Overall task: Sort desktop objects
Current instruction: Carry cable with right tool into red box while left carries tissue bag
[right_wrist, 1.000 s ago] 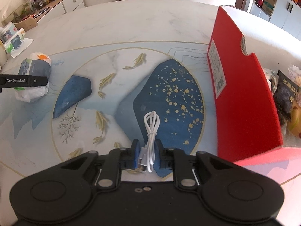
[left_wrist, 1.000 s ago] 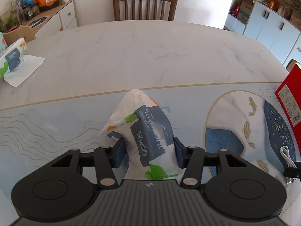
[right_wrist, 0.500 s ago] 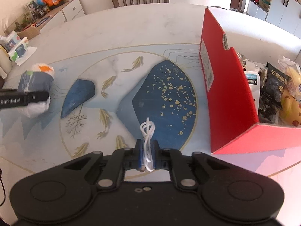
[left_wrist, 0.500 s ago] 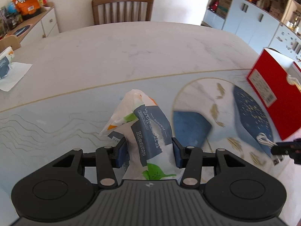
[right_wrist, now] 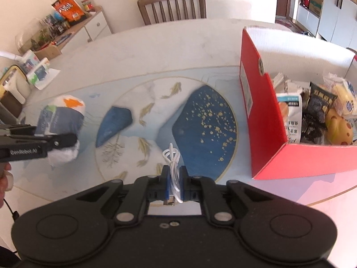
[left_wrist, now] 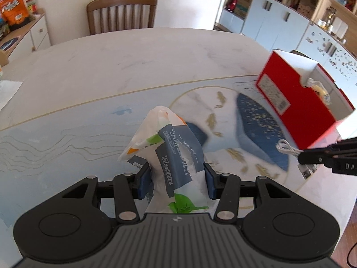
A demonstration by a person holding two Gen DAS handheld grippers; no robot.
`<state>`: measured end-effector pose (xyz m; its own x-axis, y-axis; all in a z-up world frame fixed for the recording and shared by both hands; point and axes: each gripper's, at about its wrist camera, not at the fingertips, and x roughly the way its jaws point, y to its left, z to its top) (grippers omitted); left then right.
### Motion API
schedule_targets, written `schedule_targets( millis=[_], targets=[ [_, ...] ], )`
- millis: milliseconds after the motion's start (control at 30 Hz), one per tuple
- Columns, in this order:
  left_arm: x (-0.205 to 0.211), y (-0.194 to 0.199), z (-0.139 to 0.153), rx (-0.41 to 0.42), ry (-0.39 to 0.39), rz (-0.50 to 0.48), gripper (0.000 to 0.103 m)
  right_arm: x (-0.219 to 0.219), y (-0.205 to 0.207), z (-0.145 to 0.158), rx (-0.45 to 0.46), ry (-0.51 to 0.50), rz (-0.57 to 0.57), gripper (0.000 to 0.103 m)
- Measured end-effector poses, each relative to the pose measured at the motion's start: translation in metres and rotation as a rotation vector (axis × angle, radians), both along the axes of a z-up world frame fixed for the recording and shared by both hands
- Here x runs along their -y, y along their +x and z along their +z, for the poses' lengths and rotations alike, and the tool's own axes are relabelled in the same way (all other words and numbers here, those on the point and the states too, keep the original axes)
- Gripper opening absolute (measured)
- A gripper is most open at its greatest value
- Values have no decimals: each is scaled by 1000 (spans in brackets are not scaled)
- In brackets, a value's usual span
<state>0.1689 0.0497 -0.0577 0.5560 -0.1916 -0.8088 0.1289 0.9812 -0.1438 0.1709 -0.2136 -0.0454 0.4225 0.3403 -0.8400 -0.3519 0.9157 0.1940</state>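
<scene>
Tongs first: the left gripper [left_wrist: 177, 182] pinches a tissue pack [left_wrist: 174, 156] between its blue pads, both pressed into the soft wrapper, and the pack hangs clear of the table. Its long axis runs from the jaws toward 12 o'clock in the left wrist view, with the crumpled white and orange end leaning slightly to 11 and the green leaf print nearest the tongs. The right gripper [right_wrist: 174, 184] has its pads pressed together on a coiled white cable [right_wrist: 171, 156], whose loop points up toward 12 o'clock while its plug end dangles below the pads; the cable too is off the table. In the right wrist view the left tongs and pack sit at 9 o'clock, well apart from the cable. A red box [right_wrist: 263, 138] stands at 3 o'clock on the table's right side, its open top facing up and its labelled end toward the table's middle. Inside lie several snack packets [right_wrist: 316, 111], a white pouch and some yellow items, filling the near part; the far part is hard to read. Beneath both tongs spreads a printed mat [right_wrist: 200, 116] with a blue and gold fish design, bare between pack and box. The marble table [left_wrist: 133, 62] runs wide and bare toward 12 o'clock, ending at a wooden chair [right_wrist: 171, 5]. Its near edge curves past the box at 4 o'clock.
</scene>
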Motion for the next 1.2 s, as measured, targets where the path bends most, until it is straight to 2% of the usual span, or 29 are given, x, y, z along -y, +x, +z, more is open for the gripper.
schedule_targets(
  millis=[633,1200],
  targets=[
    [63,-7,53,51,-47,-171,47,31,-6,66,104,89,28,7],
    [150,18,74,82,-43,-278,47,108,10,73,128,81,-18,7]
  ],
)
